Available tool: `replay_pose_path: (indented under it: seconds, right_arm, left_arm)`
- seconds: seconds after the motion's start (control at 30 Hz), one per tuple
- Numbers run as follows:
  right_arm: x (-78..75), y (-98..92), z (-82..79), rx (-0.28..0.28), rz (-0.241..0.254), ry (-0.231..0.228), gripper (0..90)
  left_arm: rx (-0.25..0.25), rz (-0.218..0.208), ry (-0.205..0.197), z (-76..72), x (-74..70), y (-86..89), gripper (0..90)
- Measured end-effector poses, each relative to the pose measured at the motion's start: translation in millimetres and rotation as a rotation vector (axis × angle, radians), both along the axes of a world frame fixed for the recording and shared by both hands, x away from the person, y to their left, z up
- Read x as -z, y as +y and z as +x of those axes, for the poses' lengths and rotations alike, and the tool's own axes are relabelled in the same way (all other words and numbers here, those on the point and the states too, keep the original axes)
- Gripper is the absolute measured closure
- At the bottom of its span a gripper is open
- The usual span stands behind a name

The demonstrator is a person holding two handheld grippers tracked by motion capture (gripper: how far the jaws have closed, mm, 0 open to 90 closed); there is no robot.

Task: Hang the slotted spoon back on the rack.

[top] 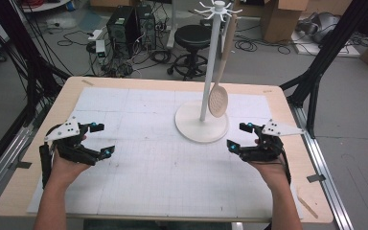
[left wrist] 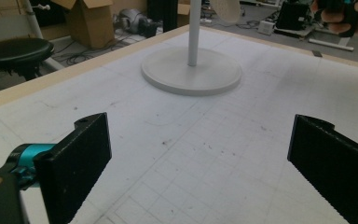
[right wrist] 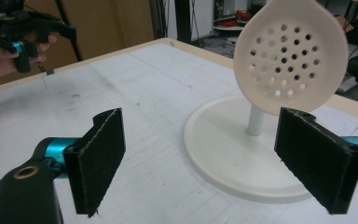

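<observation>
Both grippers are kept released with nothing gripped. The right gripper (top: 239,137) is parked just beside the stand (top: 201,128), whose slotted spoon (top: 218,100) is hung right ahead of it. The left gripper (top: 101,139) is held well apart over the surface (top: 172,182).

Slotted spoon (right wrist: 290,58) matt, perhaps plastic; table (top: 167,82) edge pale wood.
</observation>
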State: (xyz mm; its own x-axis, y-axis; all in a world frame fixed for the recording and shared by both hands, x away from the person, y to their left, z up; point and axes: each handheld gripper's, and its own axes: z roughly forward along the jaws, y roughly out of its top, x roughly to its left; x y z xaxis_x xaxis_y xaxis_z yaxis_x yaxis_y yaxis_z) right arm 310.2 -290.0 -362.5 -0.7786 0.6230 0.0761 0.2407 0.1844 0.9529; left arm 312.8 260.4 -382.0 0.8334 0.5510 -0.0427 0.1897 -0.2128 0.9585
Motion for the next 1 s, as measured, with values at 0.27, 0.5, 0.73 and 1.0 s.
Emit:
replay_pose_path:
  seconds: [0.27, 0.5, 0.73, 1.0]
  right_arm:
    - [7.2, -1.8, 0.4, 0.009, 0.015, 0.005, 11.7]
    - [8.6, -4.8, 2.0, 0.003, 0.049, 0.003, 11.3]
    - [8.0, -6.3, 2.4, 0.008, 0.064, 0.003, 11.3]
    - [8.0, -6.9, 2.3, 0.012, 0.061, 0.002, 11.3]
  left_arm:
    - [0.005, -0.006, -0.011, -3.6, -2.6, 0.0, 6.5]
    - [-0.003, 0.007, -0.010, -6.3, -3.7, 0.2, 6.5]
    - [0.004, 0.012, -0.007, -6.2, -2.6, -0.9, 6.5]
    - [-0.004, 0.014, -0.002, -5.1, -2.0, -1.0, 6.5]
